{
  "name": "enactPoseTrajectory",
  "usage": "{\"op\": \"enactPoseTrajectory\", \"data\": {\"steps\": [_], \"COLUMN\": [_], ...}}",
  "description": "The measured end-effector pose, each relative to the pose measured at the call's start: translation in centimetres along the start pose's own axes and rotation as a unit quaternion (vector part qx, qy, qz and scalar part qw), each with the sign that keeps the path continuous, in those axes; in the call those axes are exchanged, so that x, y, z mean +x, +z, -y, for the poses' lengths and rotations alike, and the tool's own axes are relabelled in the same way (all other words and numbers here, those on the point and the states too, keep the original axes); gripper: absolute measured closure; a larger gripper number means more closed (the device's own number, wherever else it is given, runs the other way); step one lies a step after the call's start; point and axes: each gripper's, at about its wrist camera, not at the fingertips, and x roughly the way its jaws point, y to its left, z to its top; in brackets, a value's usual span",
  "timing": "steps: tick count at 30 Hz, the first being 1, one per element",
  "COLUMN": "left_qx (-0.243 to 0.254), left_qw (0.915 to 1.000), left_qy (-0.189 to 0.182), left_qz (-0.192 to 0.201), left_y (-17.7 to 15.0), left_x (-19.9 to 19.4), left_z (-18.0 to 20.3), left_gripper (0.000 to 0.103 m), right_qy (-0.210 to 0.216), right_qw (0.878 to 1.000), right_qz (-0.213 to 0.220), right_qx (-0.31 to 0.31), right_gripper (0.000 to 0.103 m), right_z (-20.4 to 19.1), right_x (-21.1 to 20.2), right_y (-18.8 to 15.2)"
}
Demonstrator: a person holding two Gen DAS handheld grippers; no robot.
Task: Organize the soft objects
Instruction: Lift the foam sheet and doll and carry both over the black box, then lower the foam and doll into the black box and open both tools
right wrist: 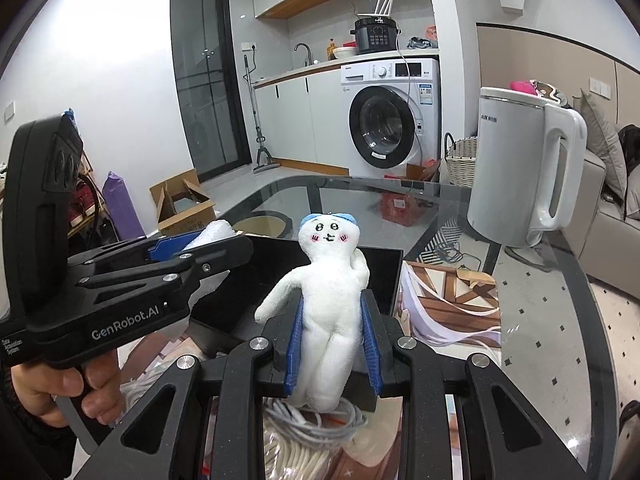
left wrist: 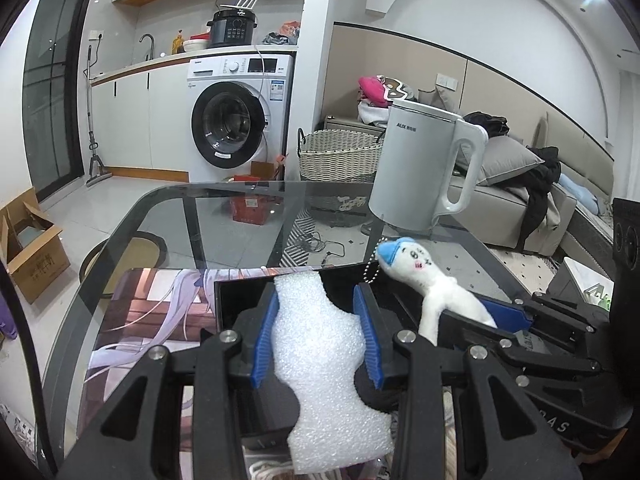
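My left gripper [left wrist: 318, 300] is shut on a white foam piece [left wrist: 320, 364] and holds it above a black box [left wrist: 340, 280] on the glass table. My right gripper [right wrist: 334, 304] is shut on a white plush doll [right wrist: 332, 280] with a blue cap and a drawn face, held upright over the same black box [right wrist: 384, 276]. The doll [left wrist: 420, 280] and the right gripper's blue pad show at the right of the left wrist view. The left gripper [right wrist: 208, 244] with the foam [right wrist: 210, 232] shows at the left of the right wrist view.
A white kettle [left wrist: 420, 168] stands on the glass table [left wrist: 192, 216] beyond the box. A printed mat [left wrist: 156, 312] lies under the box. White cables [right wrist: 316, 420] lie below my right gripper. Washing machine, woven basket and sofa stand behind.
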Motion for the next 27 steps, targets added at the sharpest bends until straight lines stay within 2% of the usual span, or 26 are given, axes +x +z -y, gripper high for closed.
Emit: {"op": "enactPoseTrajectory", "data": {"steps": [15, 27], "left_qx": [0.000, 0.028], "left_qw": [0.9996, 0.9985], "left_qy": [-0.002, 0.006], "left_qz": [-0.029, -0.046], "left_y": [0.2, -0.2], "left_x": [2.7, 3.3], "left_z": [-0.5, 0.1], "left_gripper": [0.066, 0.066], "right_qy": [-0.003, 0.001], "right_qw": [1.000, 0.999], "right_qz": [-0.021, -0.040], "right_qx": [-0.013, -0.016], "right_gripper": [0.077, 0.077], "right_z": [0.3, -0.3], "right_x": [2.9, 3.8], "right_y": [-0.1, -1.0]}}
